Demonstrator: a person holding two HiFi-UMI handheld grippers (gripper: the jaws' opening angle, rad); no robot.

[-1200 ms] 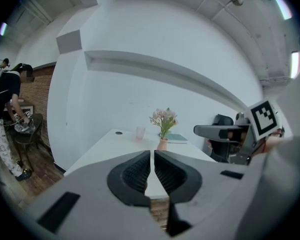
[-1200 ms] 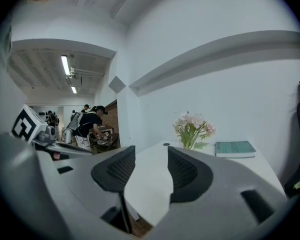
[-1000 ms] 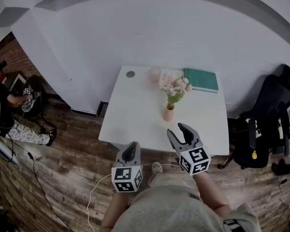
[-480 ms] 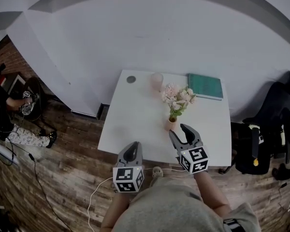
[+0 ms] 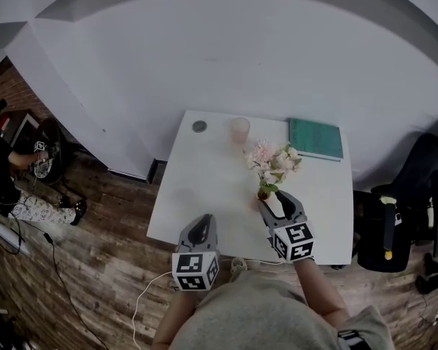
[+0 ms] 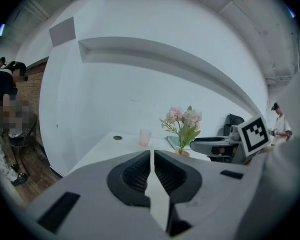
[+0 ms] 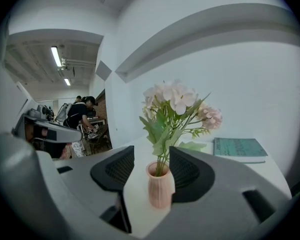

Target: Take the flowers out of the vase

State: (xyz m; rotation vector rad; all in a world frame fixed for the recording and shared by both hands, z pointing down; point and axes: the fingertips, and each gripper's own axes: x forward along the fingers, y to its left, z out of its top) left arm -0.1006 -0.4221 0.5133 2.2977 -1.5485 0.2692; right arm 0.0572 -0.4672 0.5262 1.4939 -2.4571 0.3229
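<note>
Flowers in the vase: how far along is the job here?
Done: nothing; the flowers stand in the pink vase on the white table. In hand: the right hand-held gripper has just been opening its jaws, the vase between them, untouched. The left hand-held gripper is shut, empty. Left: grip the flowers and lift them out.

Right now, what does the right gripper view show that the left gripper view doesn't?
Only the right gripper view: the whole vase standing between the jaws of the right tool, which have just been opening. Only the left gripper view: the left tool with its jaws nearly together, and a pink cup beyond. Both: the flowers and the white table.
</note>
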